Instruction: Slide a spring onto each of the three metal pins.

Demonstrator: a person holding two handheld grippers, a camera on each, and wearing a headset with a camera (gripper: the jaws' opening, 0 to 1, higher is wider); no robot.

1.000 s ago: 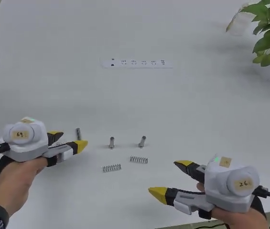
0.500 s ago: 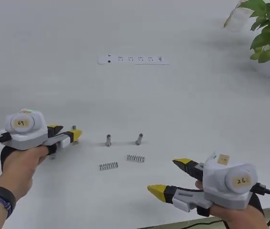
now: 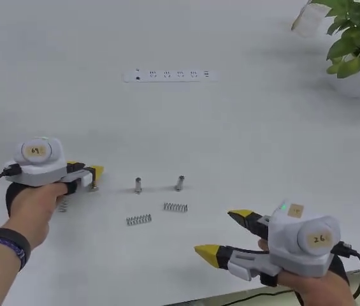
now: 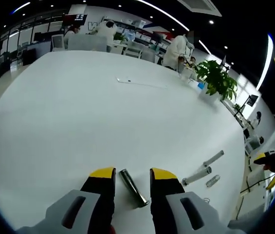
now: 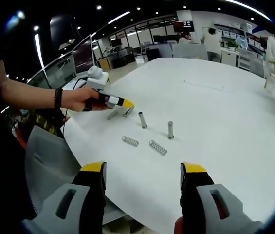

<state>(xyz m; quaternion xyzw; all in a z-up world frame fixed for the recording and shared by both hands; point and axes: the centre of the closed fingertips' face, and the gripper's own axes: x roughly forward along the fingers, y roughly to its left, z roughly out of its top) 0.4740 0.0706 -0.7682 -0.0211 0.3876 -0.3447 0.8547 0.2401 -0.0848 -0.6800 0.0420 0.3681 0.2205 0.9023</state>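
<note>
Two sets of fingers: left gripper (image 4: 133, 171) narrow around one metal pin (image 4: 132, 187), right gripper (image 5: 143, 166) wide, empty.

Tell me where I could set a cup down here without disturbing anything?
Free: the wide stretch between the power strip and the pins, and the table below the plant. Crowded: around the pins and springs, between the left gripper and right gripper.
</note>
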